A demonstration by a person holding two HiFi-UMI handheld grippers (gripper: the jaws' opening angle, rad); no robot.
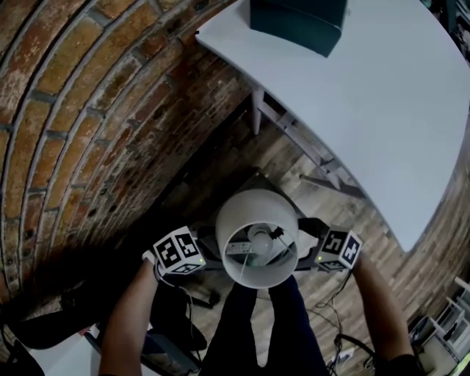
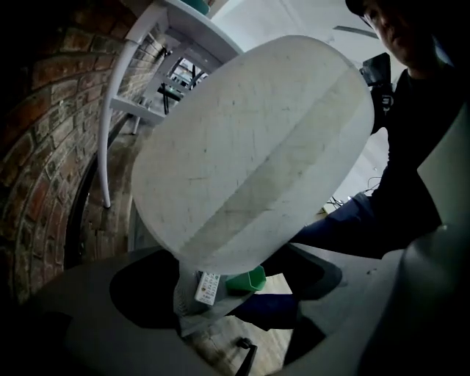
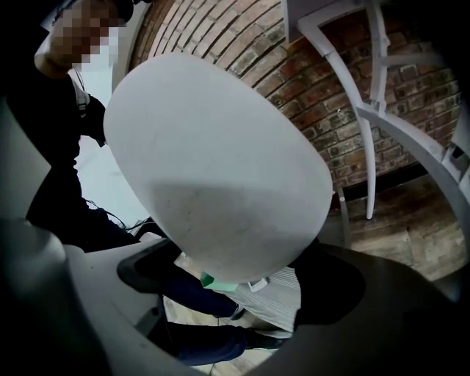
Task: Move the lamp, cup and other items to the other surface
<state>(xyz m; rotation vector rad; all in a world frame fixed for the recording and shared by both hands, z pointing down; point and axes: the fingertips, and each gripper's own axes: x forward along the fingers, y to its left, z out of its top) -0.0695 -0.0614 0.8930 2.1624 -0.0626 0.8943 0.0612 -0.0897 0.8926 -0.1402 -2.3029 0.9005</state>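
Head view: we are looking down into the open top of the lamp [image 1: 257, 220], which is hanging in the air over our own legs, between the left gripper [image 1: 207, 255] and the right gripper [image 1: 312, 246].
Where the load is: the lamp is standing on a striped grey tray [image 3: 272, 297], with a green cup [image 2: 246, 280] and a remote [image 2: 208, 288] just beside its foot. None of it is resting on a worktop.
Why carried so: we are judging that one tray is letting several items travel in a single trip, and that a grip at each end is steadying the tall lamp.
Left fingers: the fingers [image 2: 139, 294] are standing wide. We are reading them as clasping the tray's end, whose edge is lying against one pad.
Right fingers: these are likewise wide, with the tray's end filling the gap between them.
Destination: the white worktop [image 1: 382, 95], bearing a dark box [image 1: 297, 22], is lying ahead and well apart from the load. We are taking it for the other surface.
Writing: we are finding nothing readable. The remote is showing only tiny buttons, the cubes only black-and-white square markers, and the box and shade are showing no brand.
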